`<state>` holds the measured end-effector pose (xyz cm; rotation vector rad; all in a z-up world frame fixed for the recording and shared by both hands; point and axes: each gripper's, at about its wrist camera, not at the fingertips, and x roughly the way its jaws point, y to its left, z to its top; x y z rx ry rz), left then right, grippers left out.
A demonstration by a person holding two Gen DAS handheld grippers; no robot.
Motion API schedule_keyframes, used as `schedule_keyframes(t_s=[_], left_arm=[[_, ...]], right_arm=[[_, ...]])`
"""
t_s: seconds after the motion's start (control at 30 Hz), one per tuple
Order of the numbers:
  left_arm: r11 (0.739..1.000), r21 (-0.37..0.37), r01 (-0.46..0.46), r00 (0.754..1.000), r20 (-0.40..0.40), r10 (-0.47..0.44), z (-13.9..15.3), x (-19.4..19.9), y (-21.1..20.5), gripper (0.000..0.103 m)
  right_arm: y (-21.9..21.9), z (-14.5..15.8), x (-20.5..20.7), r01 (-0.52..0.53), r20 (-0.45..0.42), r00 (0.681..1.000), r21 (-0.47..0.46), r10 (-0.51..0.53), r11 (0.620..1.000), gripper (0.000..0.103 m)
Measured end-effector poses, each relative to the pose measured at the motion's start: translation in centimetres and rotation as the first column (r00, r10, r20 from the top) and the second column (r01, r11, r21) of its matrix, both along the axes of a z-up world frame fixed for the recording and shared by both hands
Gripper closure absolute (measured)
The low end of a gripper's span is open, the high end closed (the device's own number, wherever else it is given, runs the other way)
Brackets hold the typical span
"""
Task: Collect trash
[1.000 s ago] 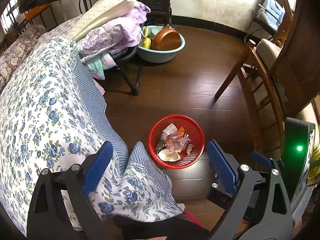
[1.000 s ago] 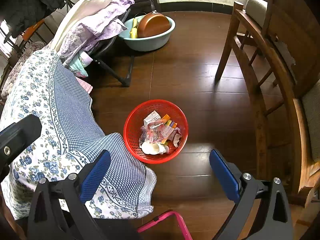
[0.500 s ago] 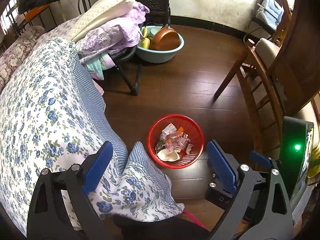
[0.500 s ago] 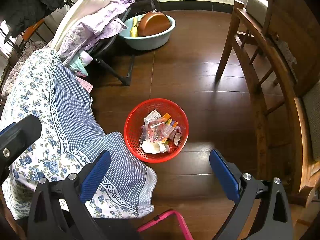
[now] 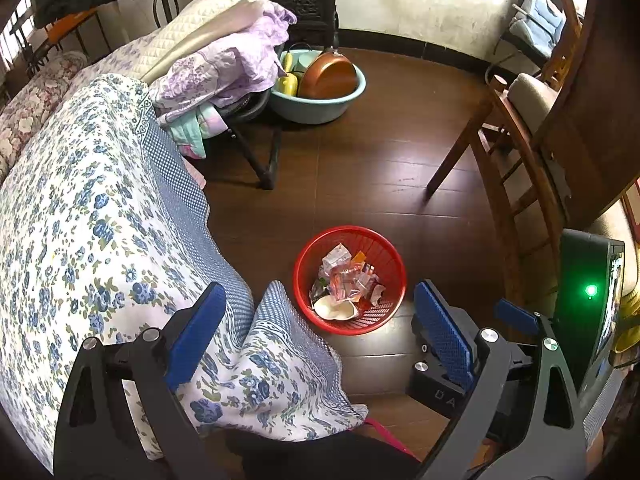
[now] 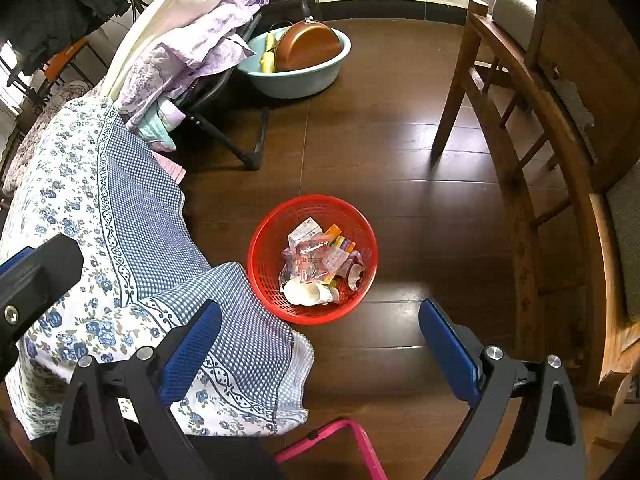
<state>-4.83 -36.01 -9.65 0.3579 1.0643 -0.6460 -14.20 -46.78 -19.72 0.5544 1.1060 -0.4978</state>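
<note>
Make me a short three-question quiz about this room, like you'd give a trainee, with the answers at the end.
1. True or false: the red basket on the floor already has trash in it.
2. Multiple choice: what leans inside the teal basin? A) a copper-colored pan B) a folded newspaper C) a pair of shoes
3. Fill in the blank: the left gripper and the right gripper are both ____, holding nothing.

Key
1. True: wrappers and a white crumpled piece lie in it.
2. A: the pan leans against the basin's side.
3. Open: each one's blue fingers stand wide apart.
</note>
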Motion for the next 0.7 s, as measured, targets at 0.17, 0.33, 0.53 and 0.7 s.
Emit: schedule_keyframes(t_s=[0.17, 0.33, 0.53, 0.7], left_arm=[[1.0, -0.006, 0.008, 1.0, 0.004, -0.007, 0.06, -0.11, -0.03, 0.011], [1.0, -0.005, 0.011, 1.0, 0.008, -0.011, 0.1, -0.22, -0.11, 0.011], [1.0, -0.006, 0.013, 1.0, 0.006, -0.013, 0.03, -0.2, -0.23, 0.01], [1.0, -0.01, 0.013, 1.0, 0.026, -0.012, 0.3, -0.16, -0.09, 0.01]], right_arm=[[0.04, -0.05, 0.03, 0.0, -0.001, 1.0, 0.002, 0.0, 1.0, 0.006], [0.04, -0.04, 0.02, -0.001, -0.002, 1.0, 0.003, 0.001, 1.0, 0.006], [0.04, -0.03, 0.03, 0.0, -0.002, 1.0, 0.003, 0.0, 1.0, 0.006], [0.02, -0.05, 0.05, 0.0, -0.002, 1.0, 0.005, 0.0, 1.0, 0.006]])
